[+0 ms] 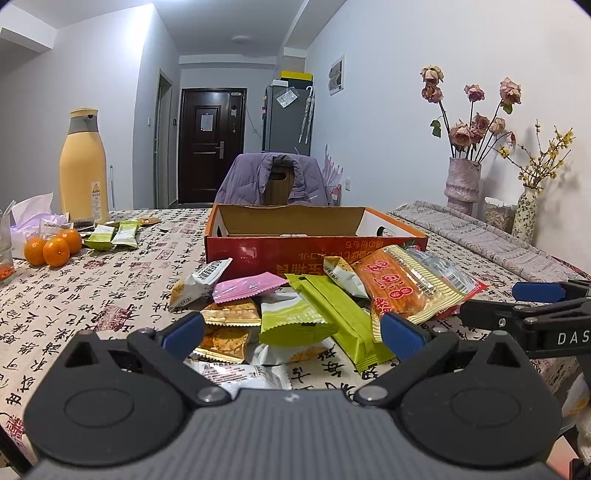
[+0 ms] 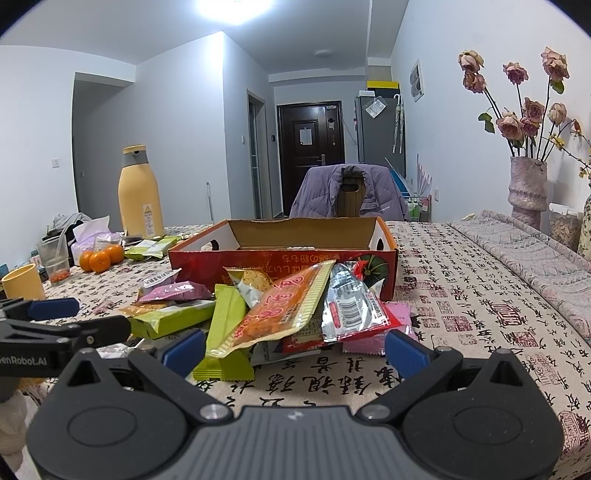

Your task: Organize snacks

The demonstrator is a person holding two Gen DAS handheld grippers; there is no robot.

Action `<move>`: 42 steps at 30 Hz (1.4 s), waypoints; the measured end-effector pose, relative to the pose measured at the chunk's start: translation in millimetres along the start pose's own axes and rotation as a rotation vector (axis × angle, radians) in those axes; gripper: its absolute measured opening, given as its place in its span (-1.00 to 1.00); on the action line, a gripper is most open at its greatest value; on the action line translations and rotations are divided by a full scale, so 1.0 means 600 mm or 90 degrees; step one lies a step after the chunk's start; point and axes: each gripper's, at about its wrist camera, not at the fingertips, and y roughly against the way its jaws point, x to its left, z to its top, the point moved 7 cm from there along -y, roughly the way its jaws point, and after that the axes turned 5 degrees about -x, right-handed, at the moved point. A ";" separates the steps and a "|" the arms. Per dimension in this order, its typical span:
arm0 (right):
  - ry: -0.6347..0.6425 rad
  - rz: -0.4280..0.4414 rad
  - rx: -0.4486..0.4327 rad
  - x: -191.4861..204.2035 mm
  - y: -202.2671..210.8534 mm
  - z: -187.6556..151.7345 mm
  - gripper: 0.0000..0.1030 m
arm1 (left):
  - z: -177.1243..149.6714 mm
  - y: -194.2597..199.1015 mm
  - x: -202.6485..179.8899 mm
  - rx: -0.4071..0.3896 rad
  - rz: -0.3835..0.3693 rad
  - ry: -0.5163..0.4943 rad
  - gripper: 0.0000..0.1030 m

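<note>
I see my left claw [image 1: 291,328] and my right claw [image 2: 293,349] both spread wide and holding nothing, low over the heap of colourful foil snack packets [image 2: 273,310] on the table [image 2: 461,295], before the open red cardboard box [image 2: 280,258].

My room is evenly lit from the ceiling lamp [image 2: 236,7], which glares white overhead. Fisheye bends the walls, corners go black, and my tongs' near housing blurs slightly.

A table [image 2: 461,295] under a calligraphy-print cloth carries a red cardboard box [image 2: 280,258]; snack packets [image 2: 273,314] heaped before it — oranges [image 2: 100,257], yellow bottle [image 2: 139,192] beyond.
</note>
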 end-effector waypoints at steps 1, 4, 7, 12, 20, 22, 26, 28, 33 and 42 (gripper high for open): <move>0.000 0.000 0.000 0.001 0.000 0.000 1.00 | 0.000 0.000 0.000 0.001 0.000 0.000 1.00; 0.001 -0.001 -0.001 0.000 0.001 0.000 1.00 | 0.000 0.003 0.000 0.001 0.000 -0.001 1.00; 0.001 -0.002 -0.003 -0.002 0.001 0.000 1.00 | 0.003 0.006 0.000 0.001 0.000 -0.003 1.00; 0.003 -0.005 -0.003 -0.005 -0.001 0.000 1.00 | 0.005 0.002 -0.001 0.005 0.002 -0.009 1.00; -0.002 -0.015 0.002 -0.019 -0.014 0.000 1.00 | 0.021 -0.028 -0.006 0.030 0.018 -0.030 1.00; -0.002 -0.017 0.002 -0.023 -0.018 0.001 1.00 | 0.025 -0.042 -0.007 0.045 0.019 -0.031 1.00; -0.004 -0.021 0.003 -0.028 -0.024 0.001 1.00 | 0.028 -0.072 -0.009 0.073 0.032 -0.041 1.00; -0.004 -0.023 0.003 -0.030 -0.027 0.001 1.00 | 0.028 -0.086 -0.011 0.090 0.034 -0.042 0.97; -0.008 -0.024 0.004 -0.035 -0.034 0.001 1.00 | 0.027 -0.125 -0.013 0.138 0.032 -0.036 0.59; -0.023 -0.024 0.008 -0.050 -0.045 -0.007 1.00 | 0.009 -0.181 0.002 0.223 0.046 -0.016 0.16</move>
